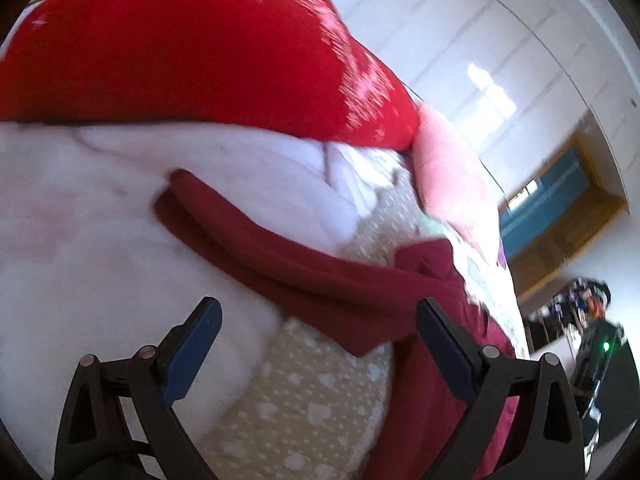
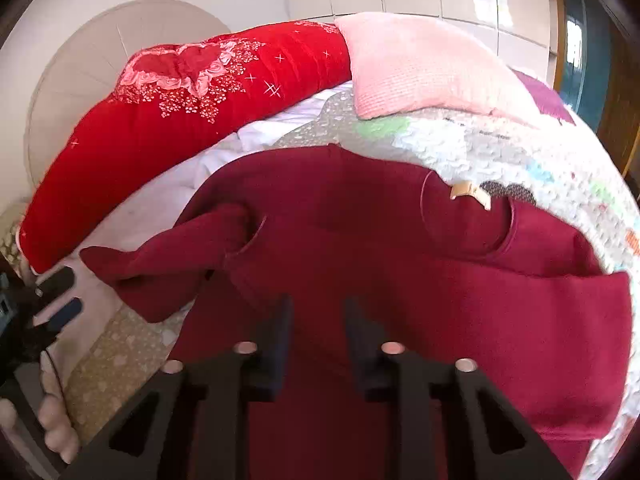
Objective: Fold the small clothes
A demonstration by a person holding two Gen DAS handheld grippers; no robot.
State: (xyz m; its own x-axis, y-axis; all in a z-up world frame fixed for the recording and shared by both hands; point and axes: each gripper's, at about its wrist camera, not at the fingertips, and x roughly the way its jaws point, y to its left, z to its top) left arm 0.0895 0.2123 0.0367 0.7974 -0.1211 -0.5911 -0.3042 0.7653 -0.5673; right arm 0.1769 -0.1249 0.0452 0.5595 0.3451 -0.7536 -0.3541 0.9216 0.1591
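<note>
A dark red sweater lies spread on the bed, its neck opening and tan label toward the far right. One of its sleeves lies twisted, pointing left. My right gripper hovers over the sweater's body, its fingers a small gap apart with nothing pinched between them. In the left wrist view the same sleeve runs across white bedding, just beyond my left gripper, which stands wide open and empty. From the right wrist view, the left gripper sits at the far left edge.
A bright red quilt and a pink pillow lie at the bed's far side, before a round headboard. White sheet, beige dotted cover and a patchwork spread surround the sweater. Wardrobe doors stand behind.
</note>
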